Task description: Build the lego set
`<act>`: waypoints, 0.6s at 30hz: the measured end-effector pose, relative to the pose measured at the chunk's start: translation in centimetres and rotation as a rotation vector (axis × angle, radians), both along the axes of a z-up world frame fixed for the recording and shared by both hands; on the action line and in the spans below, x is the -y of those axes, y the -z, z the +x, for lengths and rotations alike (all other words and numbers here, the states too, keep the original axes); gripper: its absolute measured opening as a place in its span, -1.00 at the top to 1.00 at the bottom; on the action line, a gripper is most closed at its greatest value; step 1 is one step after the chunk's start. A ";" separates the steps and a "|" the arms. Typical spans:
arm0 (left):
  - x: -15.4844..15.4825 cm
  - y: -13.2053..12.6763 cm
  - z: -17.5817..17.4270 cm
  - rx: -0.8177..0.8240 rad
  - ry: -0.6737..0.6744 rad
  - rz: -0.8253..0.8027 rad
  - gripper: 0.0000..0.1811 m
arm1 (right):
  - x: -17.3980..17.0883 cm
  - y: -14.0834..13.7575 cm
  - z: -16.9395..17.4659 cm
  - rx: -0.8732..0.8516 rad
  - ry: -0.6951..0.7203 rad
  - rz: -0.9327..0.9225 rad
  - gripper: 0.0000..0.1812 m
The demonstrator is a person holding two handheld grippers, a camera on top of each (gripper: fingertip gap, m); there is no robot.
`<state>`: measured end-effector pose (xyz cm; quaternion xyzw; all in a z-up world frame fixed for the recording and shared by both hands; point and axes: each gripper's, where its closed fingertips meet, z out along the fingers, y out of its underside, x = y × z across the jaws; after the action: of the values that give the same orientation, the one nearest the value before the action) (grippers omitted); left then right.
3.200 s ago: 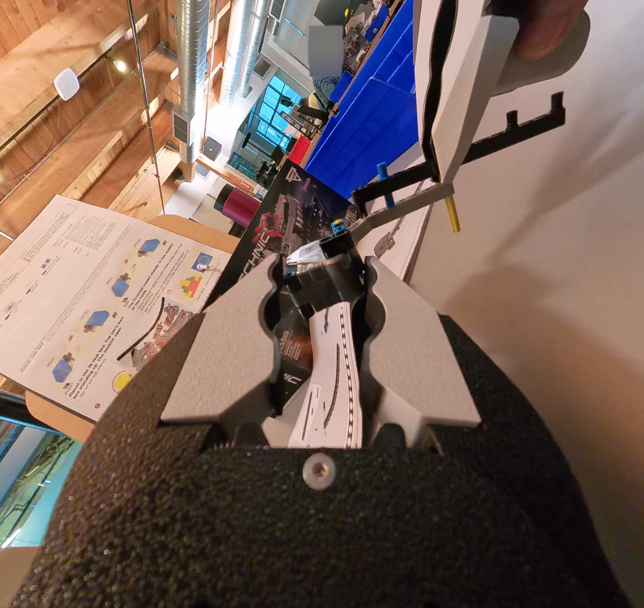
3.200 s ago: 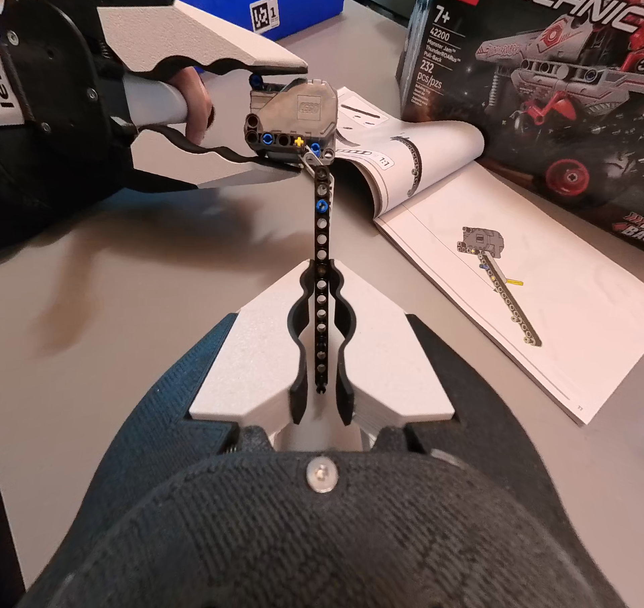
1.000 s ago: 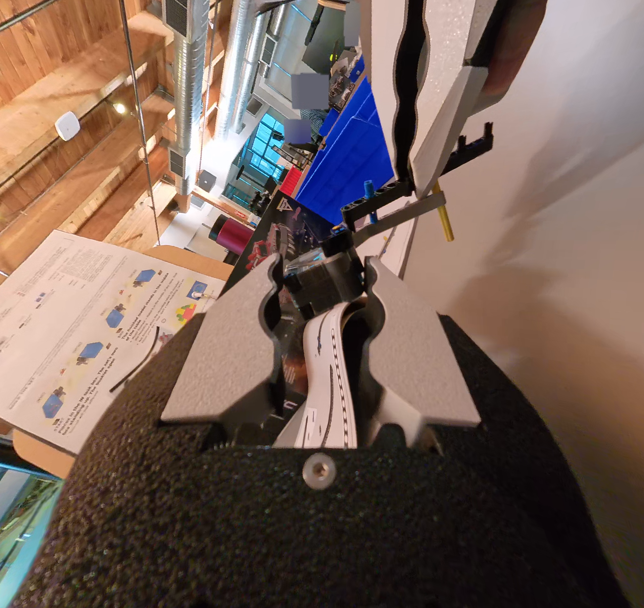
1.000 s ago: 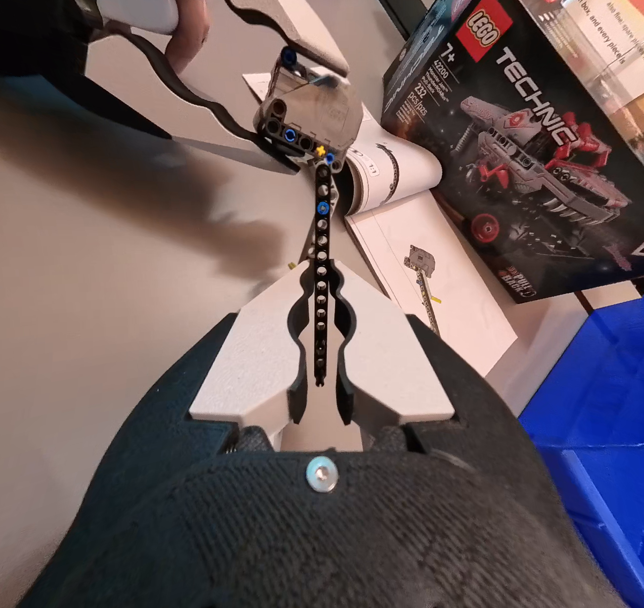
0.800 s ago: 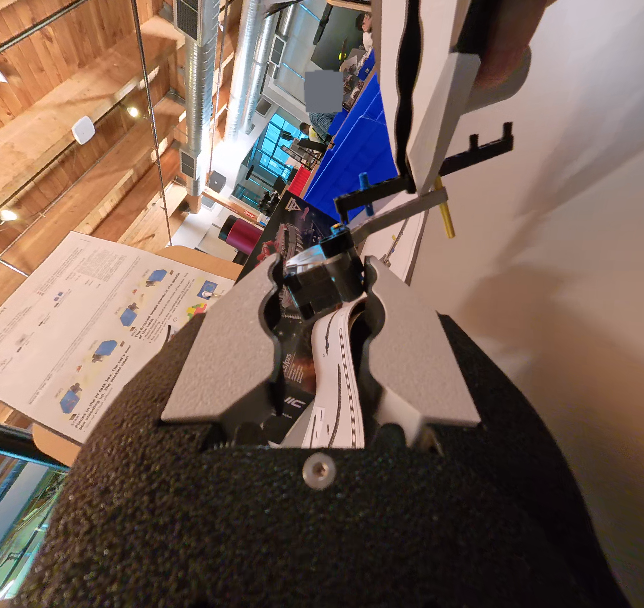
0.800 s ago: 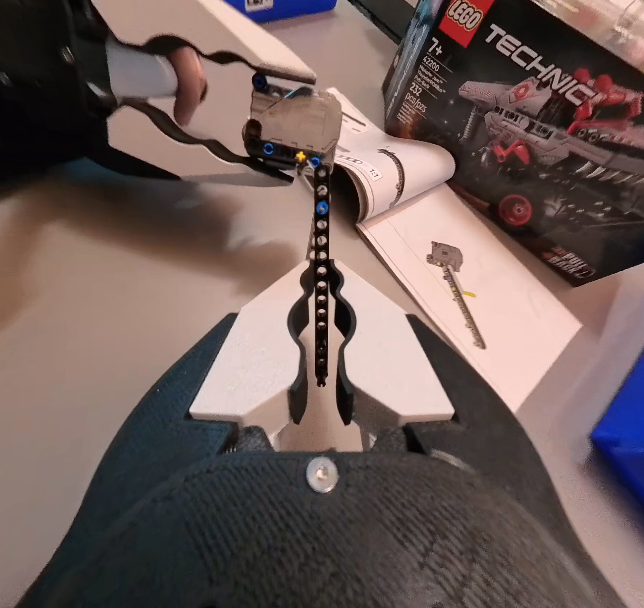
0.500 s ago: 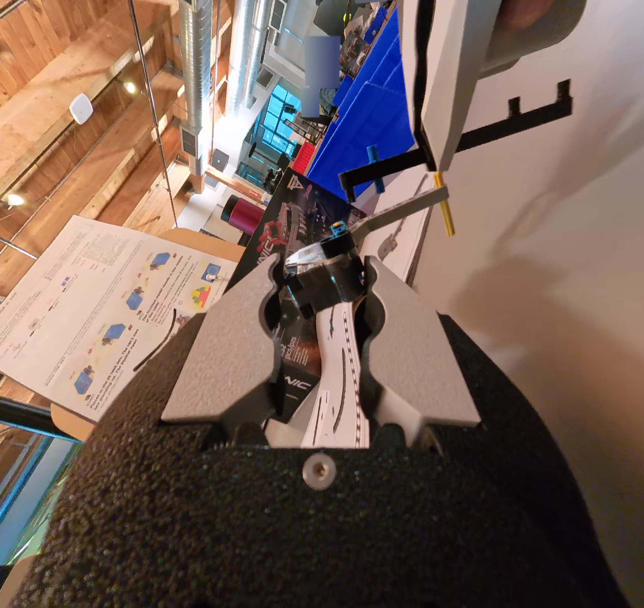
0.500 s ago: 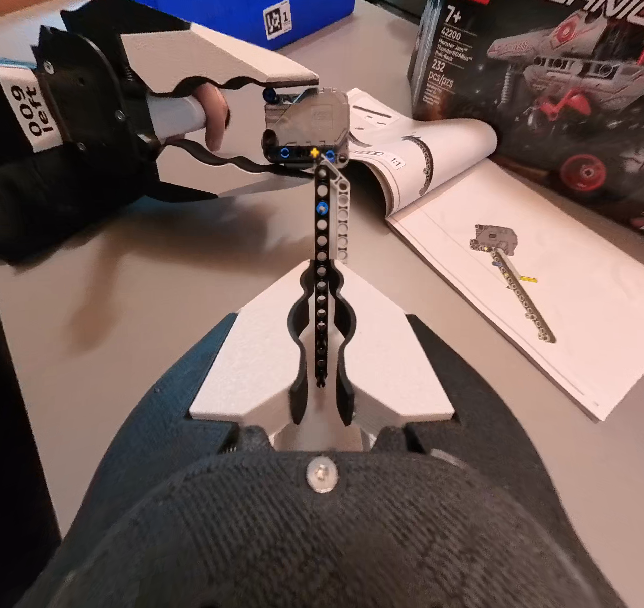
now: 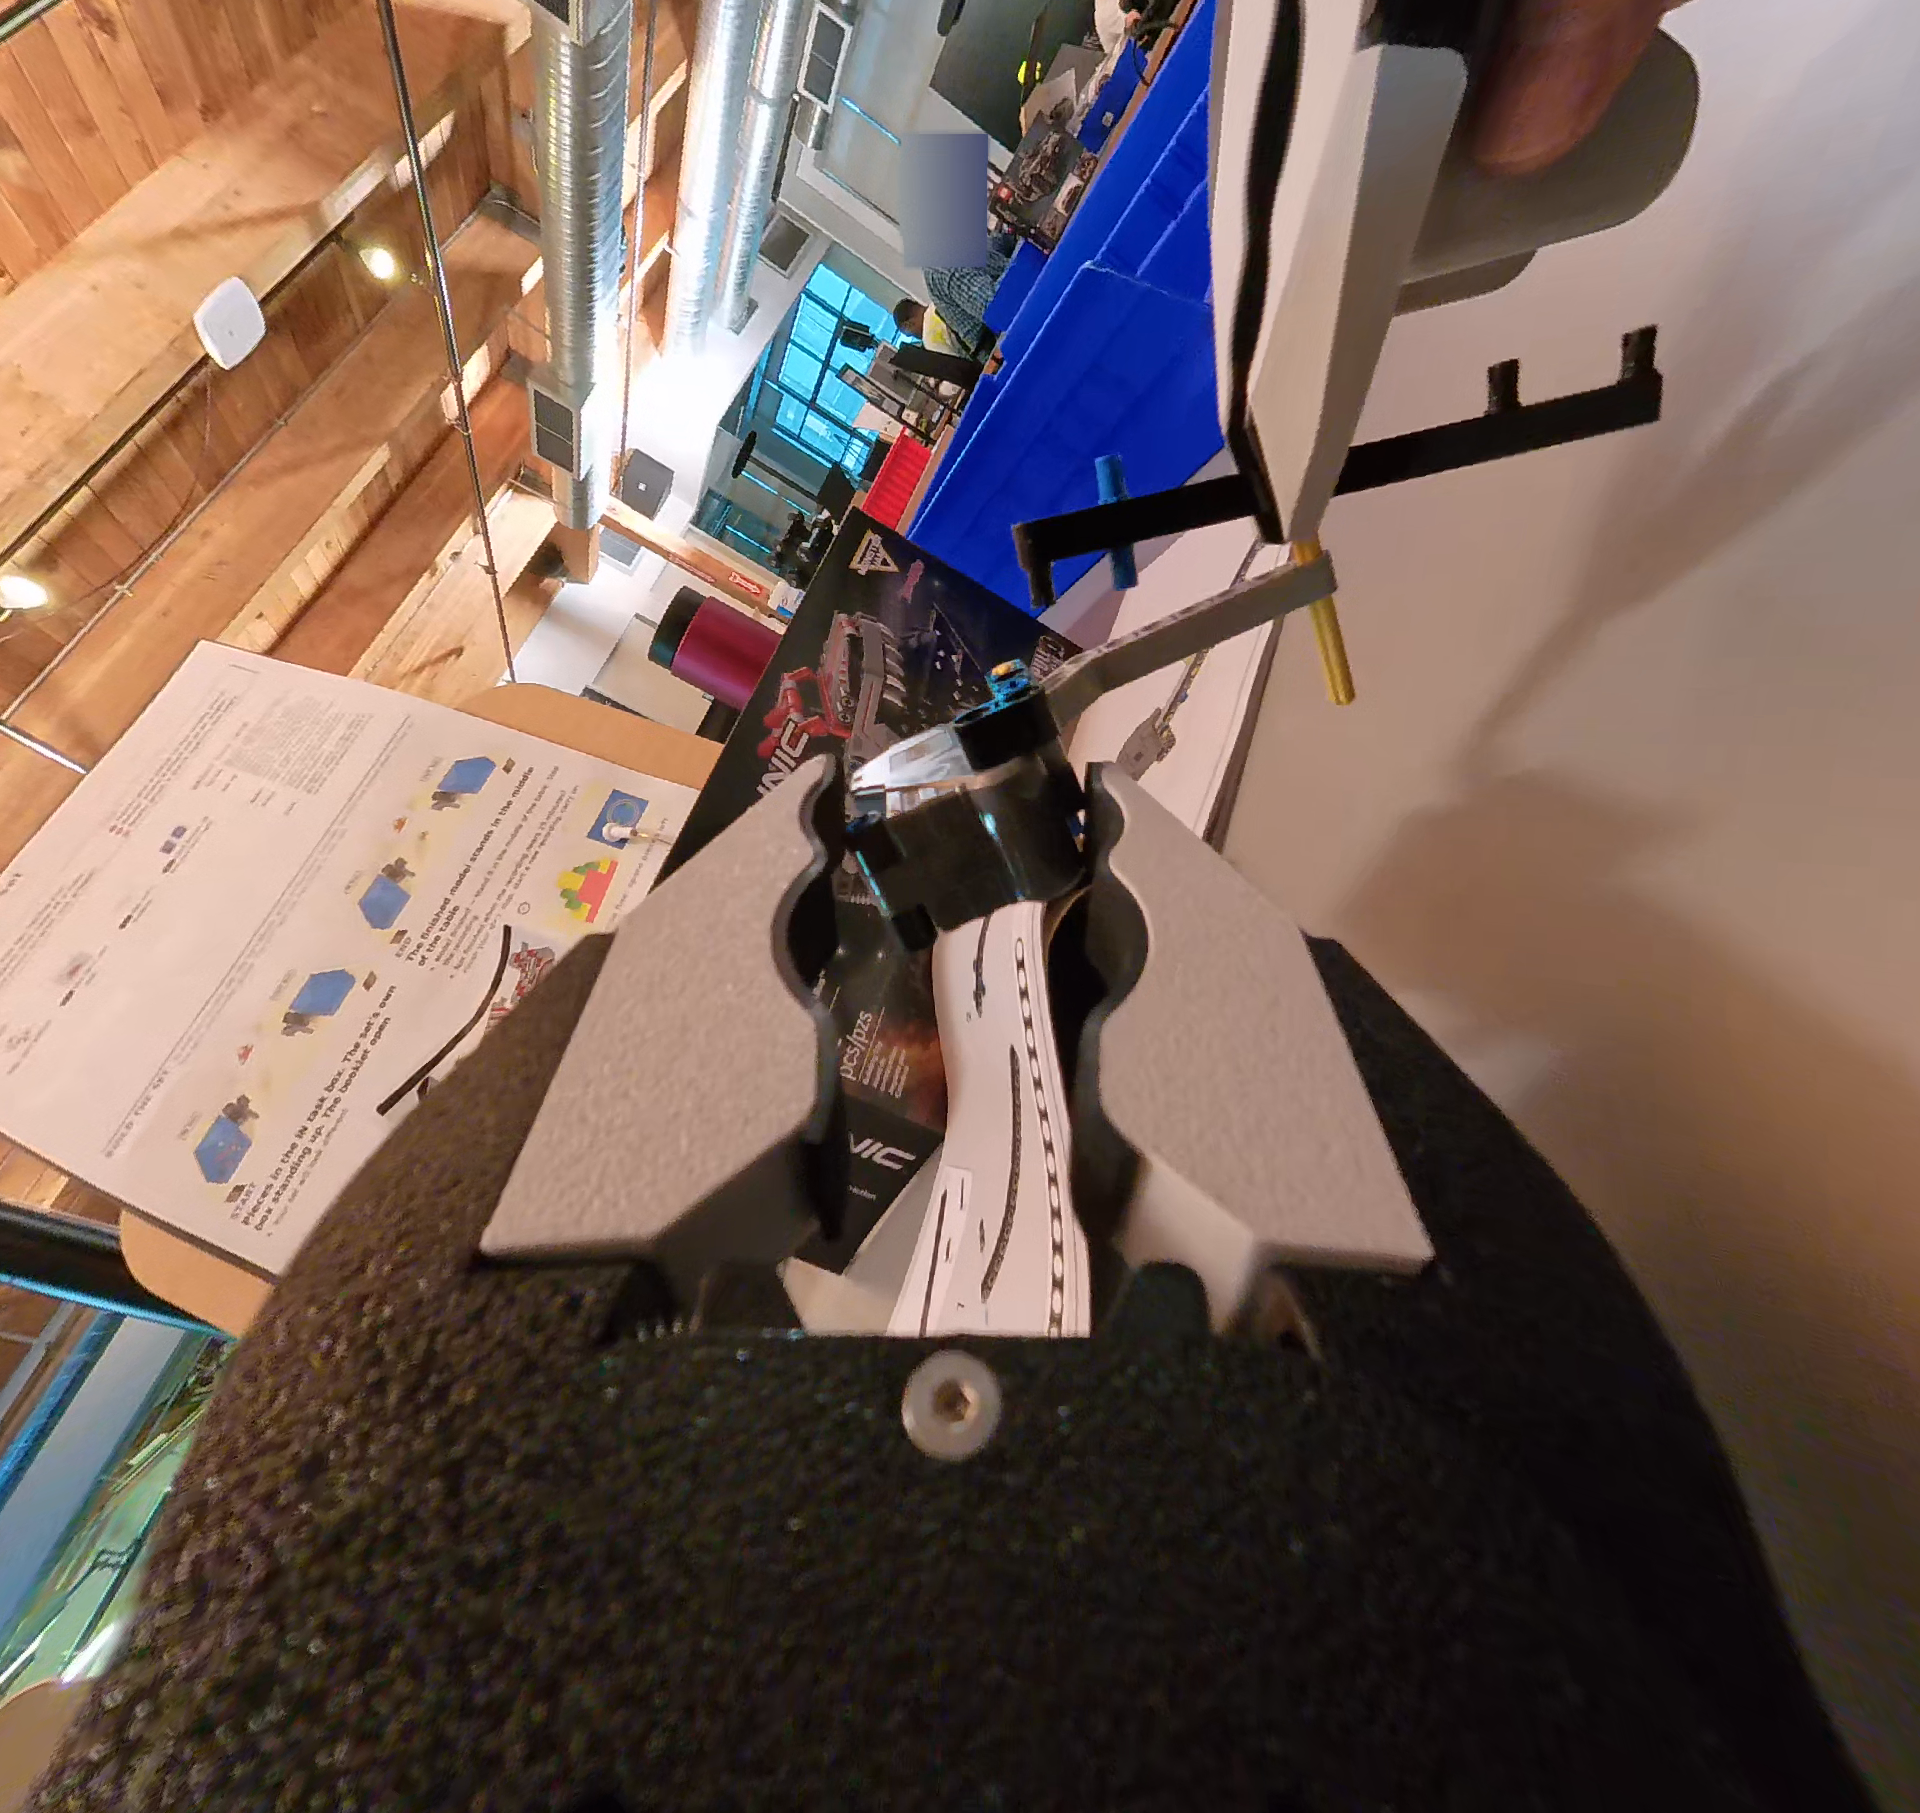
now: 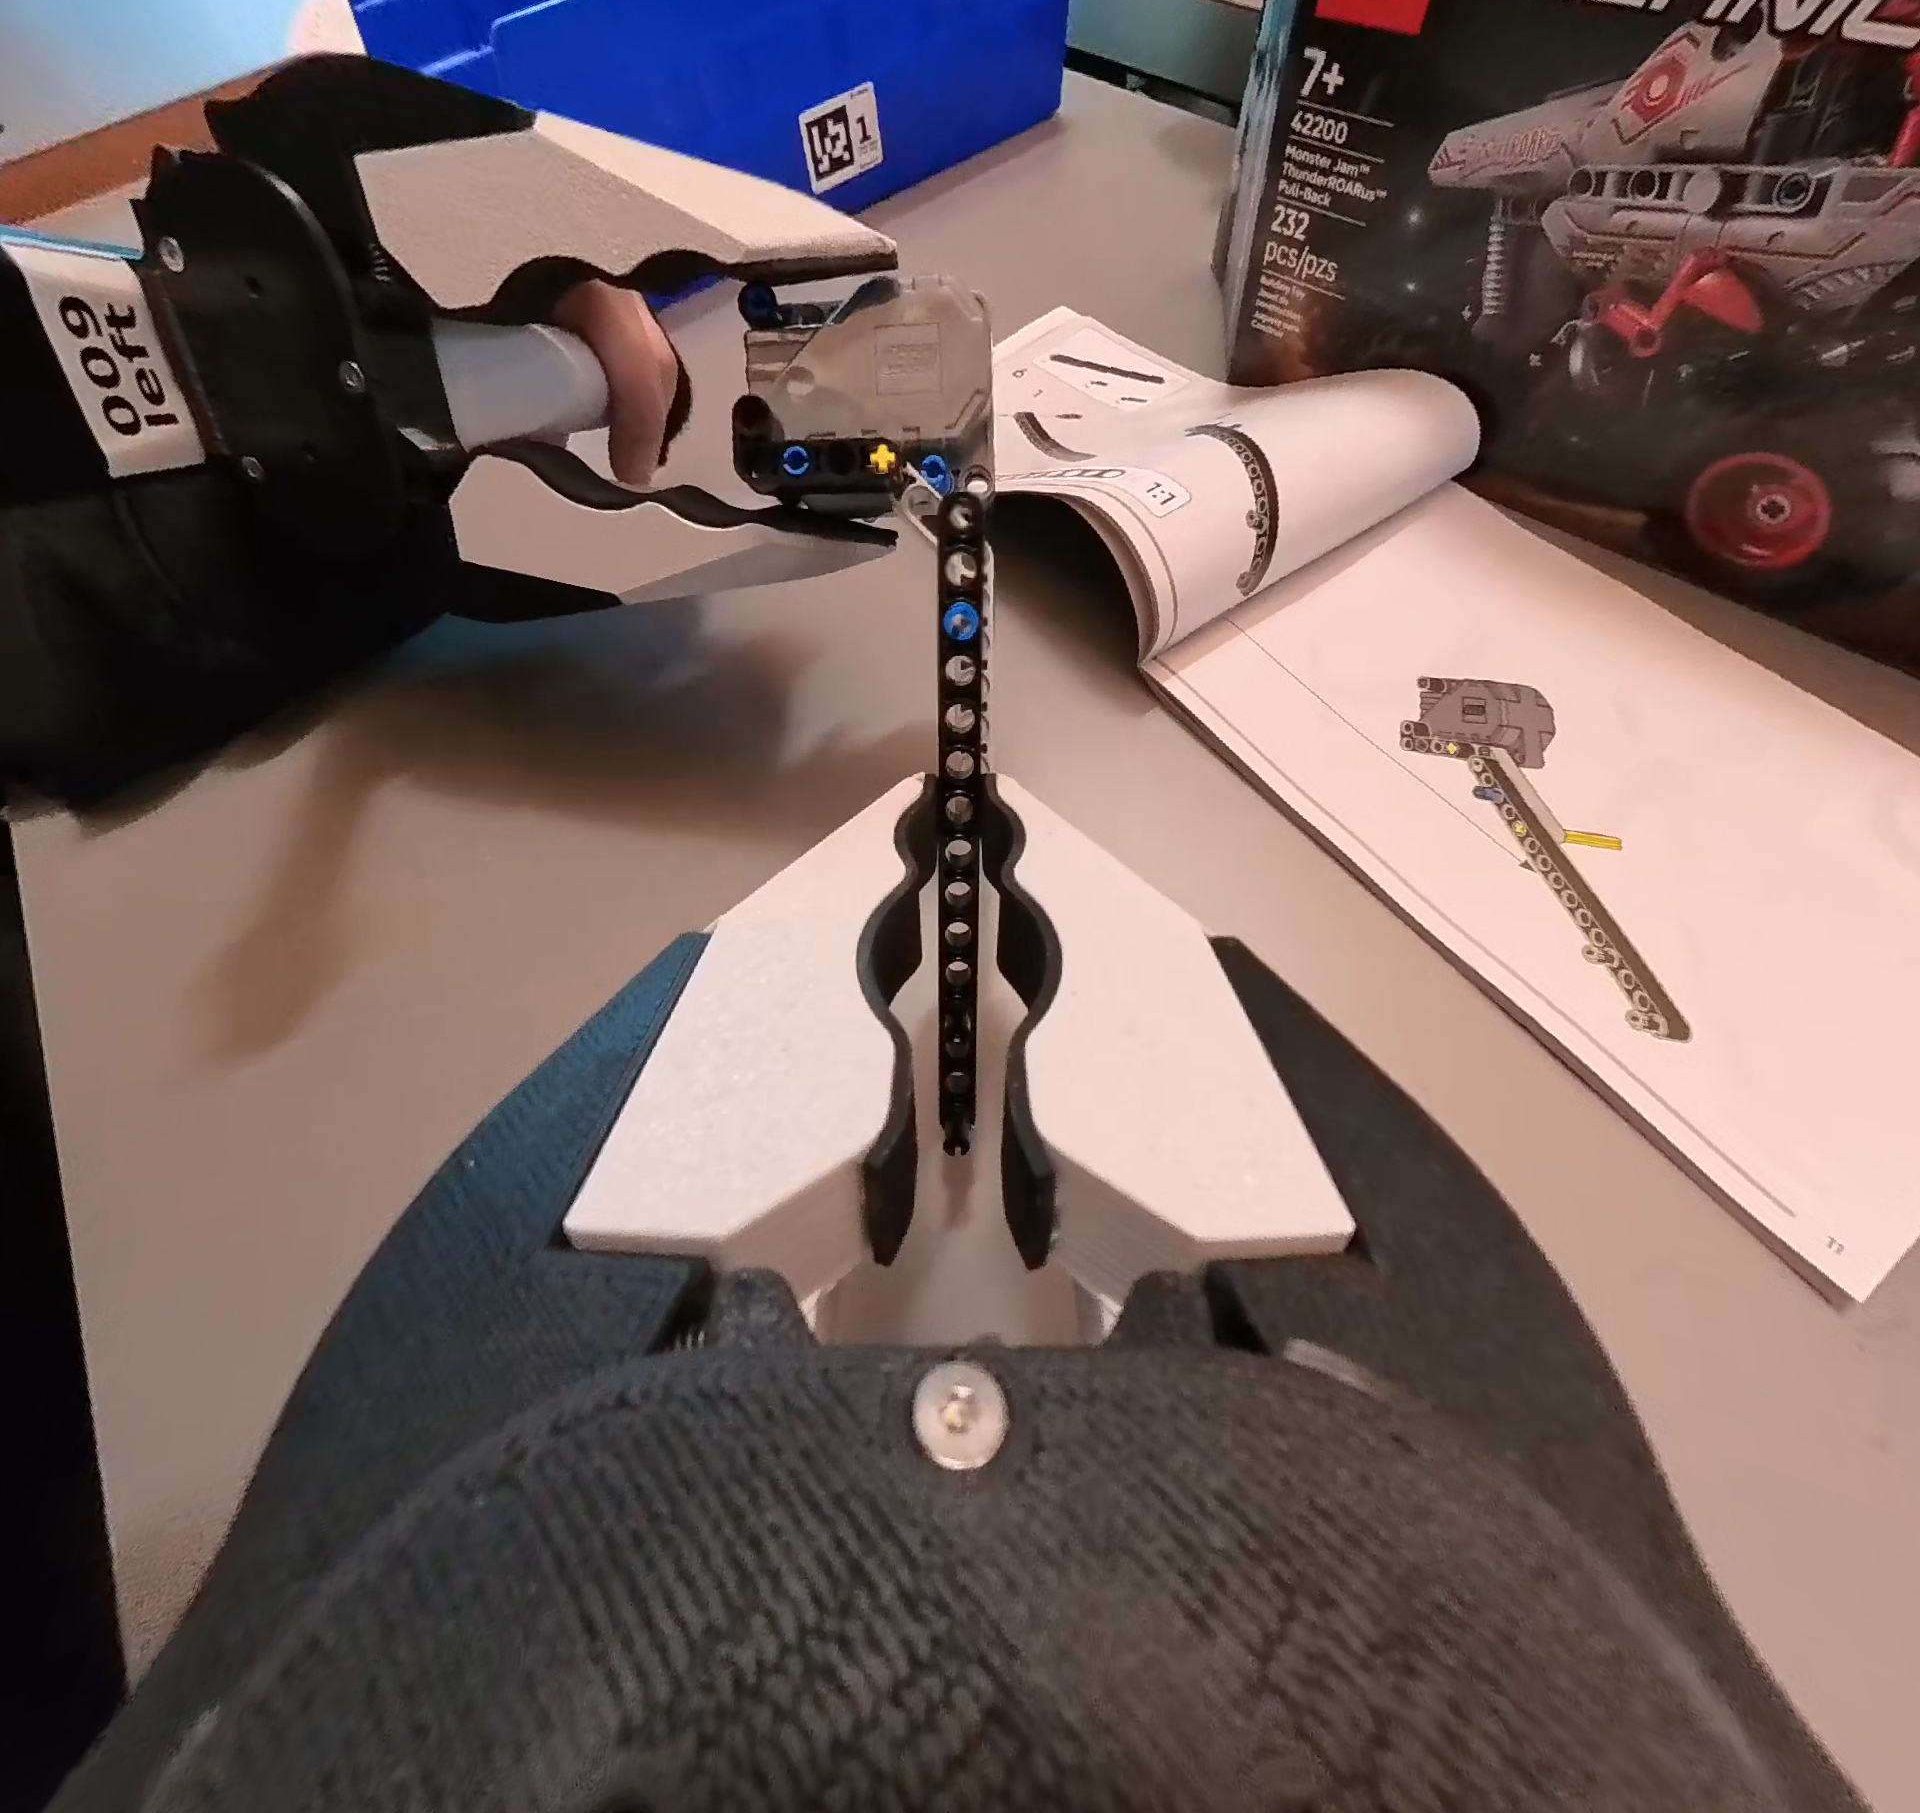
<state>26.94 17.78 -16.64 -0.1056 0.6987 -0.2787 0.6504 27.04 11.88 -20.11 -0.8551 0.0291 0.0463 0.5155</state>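
Since half a second ago: black beam [image 10: 958,807] has swung over the grey beam [image 9: 1195,625], which the right wrist view no longer shows.

Item 1: left gripper [image 10: 883,392], clenched on the grey motor block [image 10: 868,402], lying sideways and level above the table [image 10: 312,932]; probably steadying the block.

Item 2: right gripper [image 10: 958,932], pinching the black beam edge-on, pointing forward, beam tip just beside the block's lower corner; probably aligning it for pinning.

Item 3: yellow axle [image 9: 1325,625] through the grey beam.

Item 4: open instruction booklet [image 10: 1455,724] and set box [image 10: 1558,205] beyond.
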 end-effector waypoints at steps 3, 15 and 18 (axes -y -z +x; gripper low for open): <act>0.1 0.1 0.0 -0.006 0.005 -0.001 0.53 | 0.1 0.1 -0.1 -0.021 -0.028 0.016 0.95; 0.4 0.4 0.0 -0.024 0.012 0.045 0.53 | 0.1 1.2 -0.2 0.012 -0.039 -0.038 0.95; 0.4 0.5 0.0 -0.030 0.014 0.041 0.53 | 0.4 1.5 0.0 0.001 -0.022 -0.065 0.95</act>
<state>26.97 17.33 -17.15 -0.0913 0.7147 -0.2671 0.6400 27.06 11.52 -21.64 -0.8717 0.0207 0.0505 0.4870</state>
